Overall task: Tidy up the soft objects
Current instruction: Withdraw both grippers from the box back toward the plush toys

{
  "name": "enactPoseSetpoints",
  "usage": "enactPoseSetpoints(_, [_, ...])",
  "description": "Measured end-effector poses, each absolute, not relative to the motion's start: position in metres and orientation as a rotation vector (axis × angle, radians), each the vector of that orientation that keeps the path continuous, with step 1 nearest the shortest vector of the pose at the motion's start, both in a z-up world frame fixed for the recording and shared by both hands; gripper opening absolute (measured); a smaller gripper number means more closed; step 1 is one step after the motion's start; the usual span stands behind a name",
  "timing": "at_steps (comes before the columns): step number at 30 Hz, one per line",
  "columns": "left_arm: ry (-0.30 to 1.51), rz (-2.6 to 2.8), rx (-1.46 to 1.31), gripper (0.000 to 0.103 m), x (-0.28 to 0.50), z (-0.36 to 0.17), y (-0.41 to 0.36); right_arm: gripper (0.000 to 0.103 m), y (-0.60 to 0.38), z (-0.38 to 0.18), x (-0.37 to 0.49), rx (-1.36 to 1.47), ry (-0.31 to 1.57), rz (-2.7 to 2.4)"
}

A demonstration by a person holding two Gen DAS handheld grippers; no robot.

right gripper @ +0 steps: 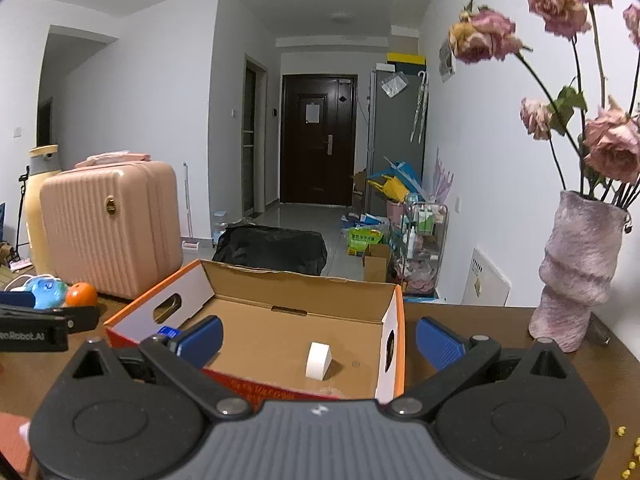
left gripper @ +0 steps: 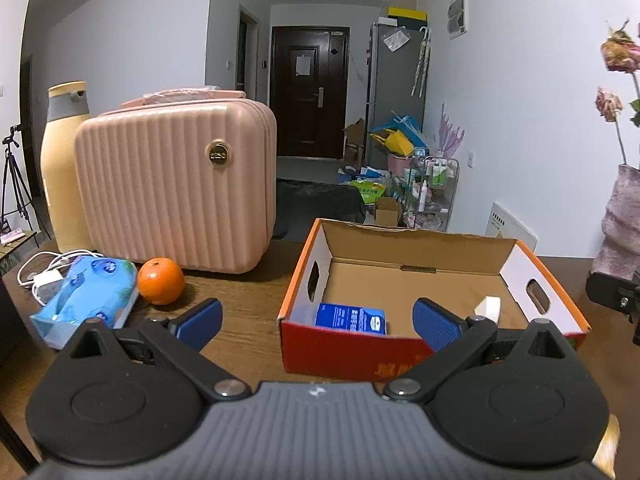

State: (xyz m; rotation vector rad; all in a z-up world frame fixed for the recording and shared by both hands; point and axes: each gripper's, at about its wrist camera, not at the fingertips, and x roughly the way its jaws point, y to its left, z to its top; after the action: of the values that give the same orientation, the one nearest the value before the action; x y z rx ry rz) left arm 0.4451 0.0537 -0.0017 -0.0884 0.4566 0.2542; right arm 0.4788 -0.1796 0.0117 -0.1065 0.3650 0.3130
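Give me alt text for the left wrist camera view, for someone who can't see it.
The open left hand-held gripper hovers before an orange-edged cardboard box on a brown wooden table; the box holds a blue packet and a small white block. To its left lie a blue tissue pack, a round orange fruit and a ribbed pink suitcase.
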Motion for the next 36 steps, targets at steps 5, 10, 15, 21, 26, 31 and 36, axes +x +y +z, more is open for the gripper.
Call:
enactPoseSetpoints(5, [0.436, 0.243, -0.075, 0.103, 0.414, 0.000, 0.051, 0.103, -0.178, 0.010, 0.451, -0.128, 0.349, 0.329])
enactPoseSetpoints(10, [0.424, 0.226, -0.060, 0.103, 0.388, 0.003, 0.049, 0.103, -0.176, 0.007, 0.425, -0.144, 0.340, 0.348])
enactPoseSetpoints(15, [0.415, 0.208, -0.058, 0.103, 0.364, 0.002, 0.050, 0.103, -0.175, 0.000, 0.400, -0.156, 0.331, 0.366])
enactPoseSetpoints(21, [0.413, 0.196, -0.060, 0.103, 0.338, -0.002, 0.055, 0.103, -0.171, -0.013, 0.372, -0.179, 0.322, 0.385])
enactPoseSetpoints(26, [0.414, 0.177, -0.071, 0.103, 0.316, -0.006, 0.059, 0.103, -0.168, -0.025, 0.349, -0.223, 0.322, 0.382])
enactPoseSetpoints(31, [0.412, 0.162, -0.063, 0.103, 0.297, -0.013, 0.058, 0.103, -0.166, -0.031, 0.332, -0.240, 0.316, 0.385])
enactPoseSetpoints(36, [0.418, 0.145, -0.057, 0.103, 0.283, -0.023, 0.057, 0.103, -0.164, -0.036, 0.320, -0.242, 0.319, 0.392])
